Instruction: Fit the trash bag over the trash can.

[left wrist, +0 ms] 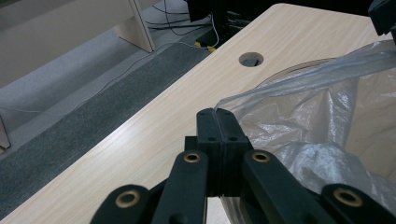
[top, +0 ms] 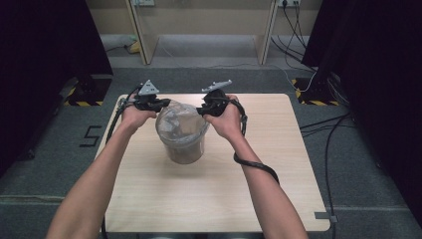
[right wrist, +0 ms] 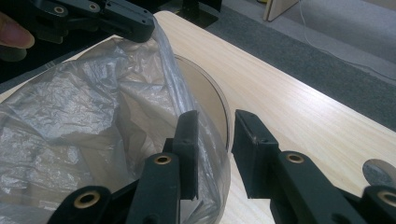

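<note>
Across the middle of the high view, a light wooden table [top: 209, 194] on grey carpet, dark curtains down both sides of the frame, pale furniture legs along the top. Just above the centre of that view, standing on the table, a clear round bin [top: 182, 145] lined with a thin clear plastic bag [top: 179, 122], crumpled and bulging over the rim. Coming up from the bottom edge, two bare forearms, meeting the bin from either side. At the bag's upper left in the high view, the left gripper [top: 158, 104], held in the left hand [top: 133, 117]; in the left gripper view, jaws pressed flat together at lower centre, a fold of the bag's edge [left wrist: 224, 105] pinched between the tips and stretching off to the upper right. At the bag's upper right in the high view, the right gripper [top: 205, 108], held in the right hand [top: 228, 120]; in the right gripper view, jaws partly apart at the bottom centre, one inside the bag film [right wrist: 93, 107] and the other outside the bin's rim [right wrist: 225, 122], pads not pressing on either. Near the top centre of the left gripper view, a small round hole [left wrist: 251, 59] in the tabletop. At the lower right corner of the table in the high view, a strip of grey tape [top: 323, 216].
</note>
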Tool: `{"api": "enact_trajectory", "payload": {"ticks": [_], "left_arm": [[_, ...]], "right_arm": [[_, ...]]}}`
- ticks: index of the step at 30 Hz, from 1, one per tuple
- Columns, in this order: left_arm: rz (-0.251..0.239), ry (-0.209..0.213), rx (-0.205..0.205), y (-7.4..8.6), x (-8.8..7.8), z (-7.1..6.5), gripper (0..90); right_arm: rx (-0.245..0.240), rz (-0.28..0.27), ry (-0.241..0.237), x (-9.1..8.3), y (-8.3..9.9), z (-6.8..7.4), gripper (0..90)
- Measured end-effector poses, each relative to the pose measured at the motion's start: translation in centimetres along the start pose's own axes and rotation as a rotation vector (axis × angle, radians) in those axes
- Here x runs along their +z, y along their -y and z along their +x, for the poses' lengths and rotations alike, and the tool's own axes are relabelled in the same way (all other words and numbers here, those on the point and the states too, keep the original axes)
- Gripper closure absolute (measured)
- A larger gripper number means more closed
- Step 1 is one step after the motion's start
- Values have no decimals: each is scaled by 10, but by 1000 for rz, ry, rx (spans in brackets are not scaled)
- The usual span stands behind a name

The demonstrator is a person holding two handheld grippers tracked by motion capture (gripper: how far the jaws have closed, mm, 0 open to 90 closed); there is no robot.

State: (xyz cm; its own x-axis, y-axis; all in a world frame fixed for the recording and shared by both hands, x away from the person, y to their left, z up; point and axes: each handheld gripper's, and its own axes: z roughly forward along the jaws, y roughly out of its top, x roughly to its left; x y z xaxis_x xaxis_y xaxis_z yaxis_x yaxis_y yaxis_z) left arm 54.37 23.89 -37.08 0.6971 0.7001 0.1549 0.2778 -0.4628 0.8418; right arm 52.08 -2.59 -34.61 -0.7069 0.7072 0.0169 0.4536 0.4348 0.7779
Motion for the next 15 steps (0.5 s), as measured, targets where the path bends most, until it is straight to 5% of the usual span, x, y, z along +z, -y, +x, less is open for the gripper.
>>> {"api": "enact_trajectory", "payload": {"ticks": [15], "left_arm": [[9,8,12,-4,10,-4,894]], "right_arm": [[-2,11,-13,-2,-1,1,748]]}}
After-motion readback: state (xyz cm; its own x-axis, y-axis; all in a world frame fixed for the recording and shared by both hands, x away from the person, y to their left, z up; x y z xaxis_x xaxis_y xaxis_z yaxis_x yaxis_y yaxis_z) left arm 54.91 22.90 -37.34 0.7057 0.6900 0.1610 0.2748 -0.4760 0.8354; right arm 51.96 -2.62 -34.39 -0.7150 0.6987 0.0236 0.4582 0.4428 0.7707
